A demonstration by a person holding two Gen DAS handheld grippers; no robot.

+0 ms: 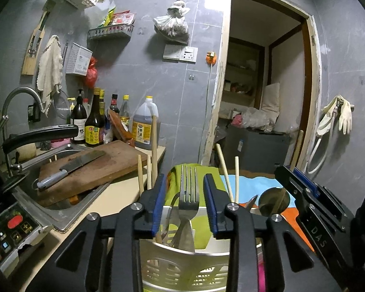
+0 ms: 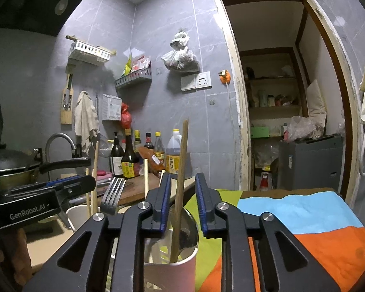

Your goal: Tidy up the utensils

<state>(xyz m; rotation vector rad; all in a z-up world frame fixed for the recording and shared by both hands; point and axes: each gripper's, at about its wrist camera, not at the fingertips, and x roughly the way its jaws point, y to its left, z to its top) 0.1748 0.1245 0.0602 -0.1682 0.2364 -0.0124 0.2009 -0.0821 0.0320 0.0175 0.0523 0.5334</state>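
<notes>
In the left wrist view my left gripper (image 1: 184, 180) is open. A steel fork (image 1: 188, 194) stands tines up between its blue pads with a gap on each side. The fork's handle sits in a white slotted utensil holder (image 1: 182, 270) with other cutlery and pale chopsticks (image 1: 140, 175). In the right wrist view my right gripper (image 2: 183, 176) is open around a brown chopstick (image 2: 181, 182), and neither pad presses on it. The chopstick leans in a pink cup (image 2: 182, 272) beside a large metal spoon (image 2: 188, 228). The left gripper (image 2: 85, 183) and fork (image 2: 113, 194) show at the left.
A striped green, blue and orange cloth (image 2: 304, 219) covers the surface on the right. A cleaver (image 1: 70, 168) lies on a wooden board (image 1: 104, 165) across the sink (image 1: 60, 209). Sauce bottles (image 1: 95, 124), a pan handle (image 1: 41, 133), a faucet and a stove panel crowd the left. An open doorway (image 1: 262, 85) is behind.
</notes>
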